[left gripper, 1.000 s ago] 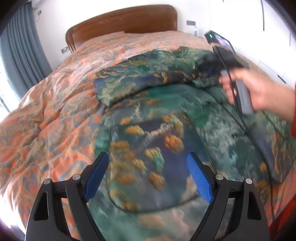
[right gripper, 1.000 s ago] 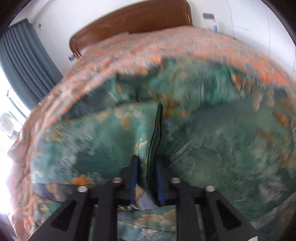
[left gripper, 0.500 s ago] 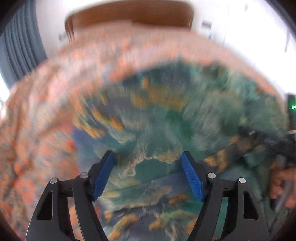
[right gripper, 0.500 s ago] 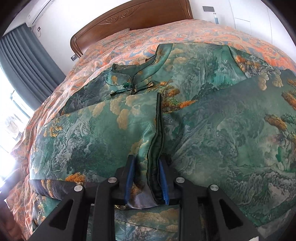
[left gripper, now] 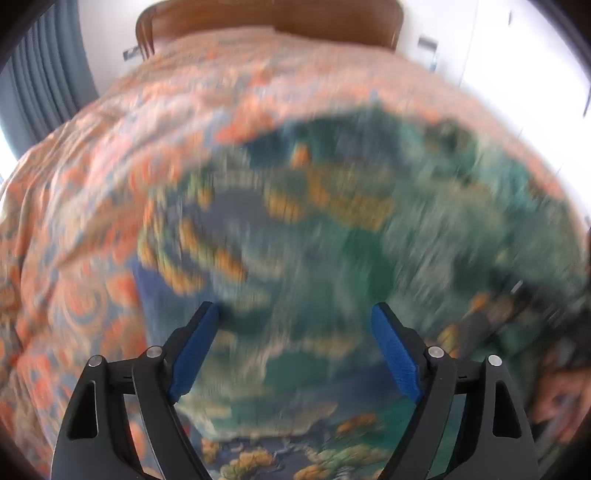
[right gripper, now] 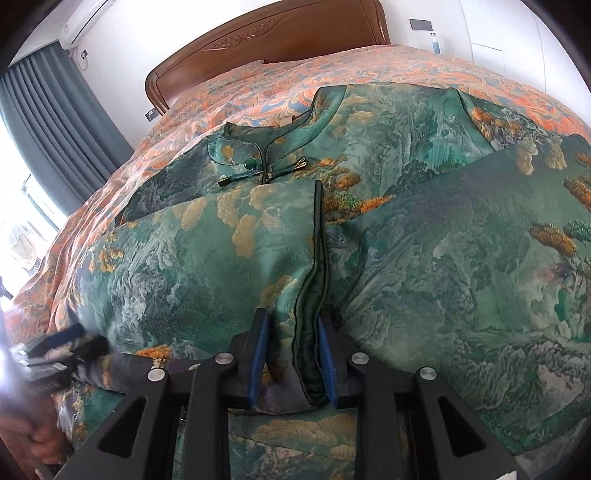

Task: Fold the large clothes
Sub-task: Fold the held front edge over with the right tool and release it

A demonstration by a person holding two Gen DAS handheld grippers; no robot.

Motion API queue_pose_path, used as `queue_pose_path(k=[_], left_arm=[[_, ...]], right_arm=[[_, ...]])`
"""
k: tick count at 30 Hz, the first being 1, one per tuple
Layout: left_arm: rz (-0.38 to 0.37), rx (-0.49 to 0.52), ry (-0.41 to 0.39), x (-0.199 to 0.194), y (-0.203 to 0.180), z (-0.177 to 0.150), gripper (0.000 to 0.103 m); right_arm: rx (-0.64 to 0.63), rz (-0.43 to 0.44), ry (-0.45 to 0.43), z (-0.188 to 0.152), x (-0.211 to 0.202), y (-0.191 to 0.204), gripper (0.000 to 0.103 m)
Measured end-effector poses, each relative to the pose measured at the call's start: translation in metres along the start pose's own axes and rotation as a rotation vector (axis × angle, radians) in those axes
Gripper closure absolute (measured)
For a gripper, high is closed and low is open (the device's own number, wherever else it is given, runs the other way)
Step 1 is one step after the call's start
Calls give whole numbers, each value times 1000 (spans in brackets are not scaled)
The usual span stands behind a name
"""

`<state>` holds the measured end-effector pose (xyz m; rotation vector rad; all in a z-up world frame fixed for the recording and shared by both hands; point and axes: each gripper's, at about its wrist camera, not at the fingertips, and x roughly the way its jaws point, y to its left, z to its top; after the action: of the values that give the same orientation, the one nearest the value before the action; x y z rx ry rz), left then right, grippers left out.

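The green silk garment with a printed landscape pattern lies spread on the bed's orange paisley quilt, below the brown wooden headboard. The right gripper is nearly closed, pinching the garment's dark-piped edge. The left gripper hovers over the garment, its jaws opening with nothing clamped between them

We list an orange and blue swirl-patterned bedspread over the bed; a carved brown wooden headboard against the white wall; grey curtains beside a bright window; a white air conditioner high above them.
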<state>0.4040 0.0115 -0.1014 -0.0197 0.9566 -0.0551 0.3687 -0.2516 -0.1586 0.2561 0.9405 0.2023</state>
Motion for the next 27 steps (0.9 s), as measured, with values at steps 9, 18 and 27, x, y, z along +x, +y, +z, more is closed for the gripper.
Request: queue_pose_path(k=[9,18,27], left_arm=[[34,-208,41,61,42,58,13],[68,-210,75,104,53,35,1],[256,-83,-36,33,23,21,3]], right_arm=[[12,19,-12,-3,-3,-3,77],[11,34,-33,-8,-3,-6,77],[-7,14,-32,-8,-1,-2,76]])
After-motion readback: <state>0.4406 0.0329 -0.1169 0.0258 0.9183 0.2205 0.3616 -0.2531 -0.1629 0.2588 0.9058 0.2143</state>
